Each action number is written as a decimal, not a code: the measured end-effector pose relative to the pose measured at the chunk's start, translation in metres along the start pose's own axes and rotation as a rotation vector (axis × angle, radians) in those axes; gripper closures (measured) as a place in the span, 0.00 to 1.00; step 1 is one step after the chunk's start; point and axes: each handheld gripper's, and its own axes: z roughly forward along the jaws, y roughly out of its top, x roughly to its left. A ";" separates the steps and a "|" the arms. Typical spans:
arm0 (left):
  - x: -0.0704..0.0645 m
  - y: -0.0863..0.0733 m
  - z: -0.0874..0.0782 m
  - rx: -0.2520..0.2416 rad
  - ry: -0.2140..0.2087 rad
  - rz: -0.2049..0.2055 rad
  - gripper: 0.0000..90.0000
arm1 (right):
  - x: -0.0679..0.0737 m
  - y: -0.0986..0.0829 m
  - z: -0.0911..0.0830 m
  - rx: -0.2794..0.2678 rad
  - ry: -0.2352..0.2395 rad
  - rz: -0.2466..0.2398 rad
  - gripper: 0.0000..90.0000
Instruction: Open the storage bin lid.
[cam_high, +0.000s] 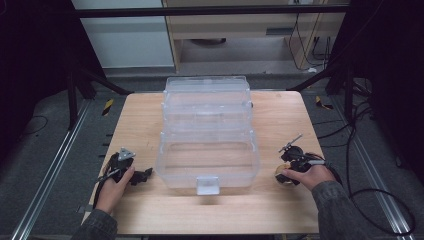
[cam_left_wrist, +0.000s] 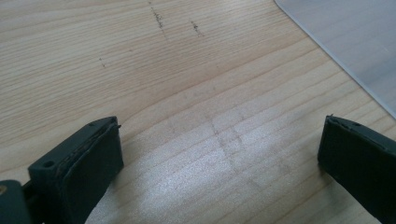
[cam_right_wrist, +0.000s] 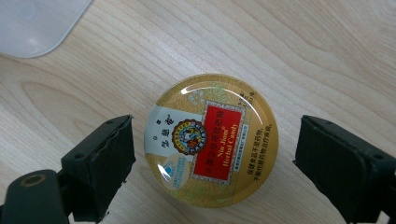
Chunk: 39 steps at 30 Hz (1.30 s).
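Dim and slightly soft from the high view, with dark surroundings fading to black at both sides and the pale wooden table (cam_high: 150, 120) evenly lit from above. Showed faint sheen on the clear plastic tiered storage box (cam_high: 207, 132). Sharper up close: broad whitish glare on the wood grain in the left gripper view, curved highlights on the round gold candy tin lid (cam_right_wrist: 212, 140), black jaws slightly blurred.

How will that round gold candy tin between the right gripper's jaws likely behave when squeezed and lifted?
The candy tin looks rigid, so it probably won't deform. Its glossy domed lid catches glare, and the round rim gives the flat pads little contact, so it may slip or twist. It lies flat on the table, so tipping seems unlikely. The right gripper is open around it.
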 end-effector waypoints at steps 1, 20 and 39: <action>0.000 0.000 0.000 0.000 0.000 0.000 0.00 | 0.001 0.000 0.001 0.007 0.003 0.014 0.13; 0.000 0.000 0.000 -0.003 0.000 0.001 0.00 | -0.002 0.003 0.013 0.054 0.023 0.013 0.20; 0.000 0.000 0.000 -0.001 0.000 0.004 0.00 | -0.006 0.002 -0.004 -0.010 0.000 0.019 0.23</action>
